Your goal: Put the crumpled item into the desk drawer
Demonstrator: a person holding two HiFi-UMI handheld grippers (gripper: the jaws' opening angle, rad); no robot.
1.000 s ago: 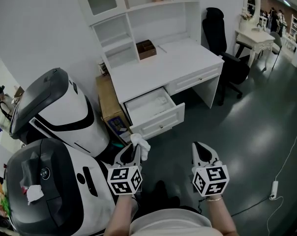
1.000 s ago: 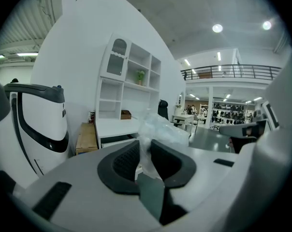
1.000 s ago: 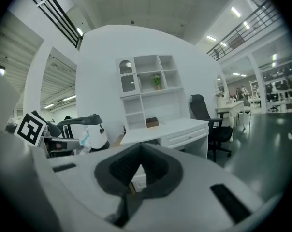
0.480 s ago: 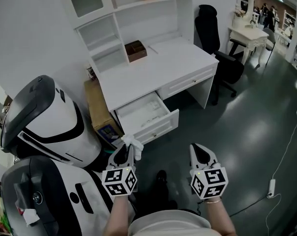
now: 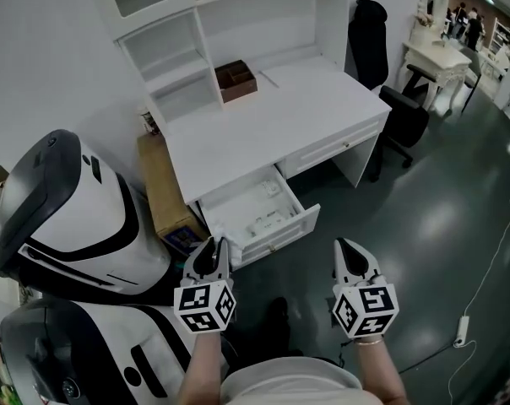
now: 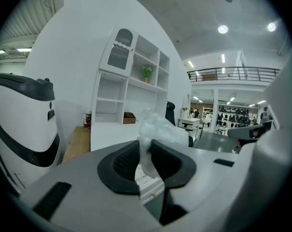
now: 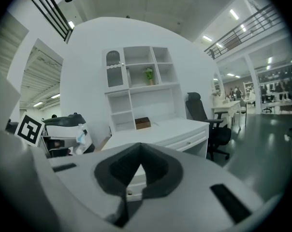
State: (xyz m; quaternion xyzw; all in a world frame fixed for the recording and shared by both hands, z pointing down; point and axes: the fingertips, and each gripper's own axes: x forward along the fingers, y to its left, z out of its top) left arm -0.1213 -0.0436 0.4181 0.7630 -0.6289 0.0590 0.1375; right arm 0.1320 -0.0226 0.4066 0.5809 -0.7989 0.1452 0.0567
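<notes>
A crumpled, translucent white plastic item point(image 6: 154, 128) sticks up between the pads of my left gripper point(image 6: 145, 152), which is shut on it. In the head view my left gripper point(image 5: 213, 256) hovers just in front of the open desk drawer point(image 5: 257, 213), near its left front corner; the item barely shows there against the white drawer. The drawer belongs to a white desk point(image 5: 280, 121) with shelves above it and has small white things inside. My right gripper point(image 5: 349, 256) stands to the right over the dark floor, its jaws point(image 7: 138, 164) together and empty.
Two large white and black machines point(image 5: 65, 213) fill the left side. A cardboard box point(image 5: 158, 184) stands between them and the desk. A brown box point(image 5: 236, 80) sits on the desk. A black office chair point(image 5: 390, 99) stands at the right. A power strip point(image 5: 463, 331) lies on the floor.
Both grippers have come closer to the open drawer, which now lies just ahead of the left gripper. The left gripper still holds the crumpled item.
</notes>
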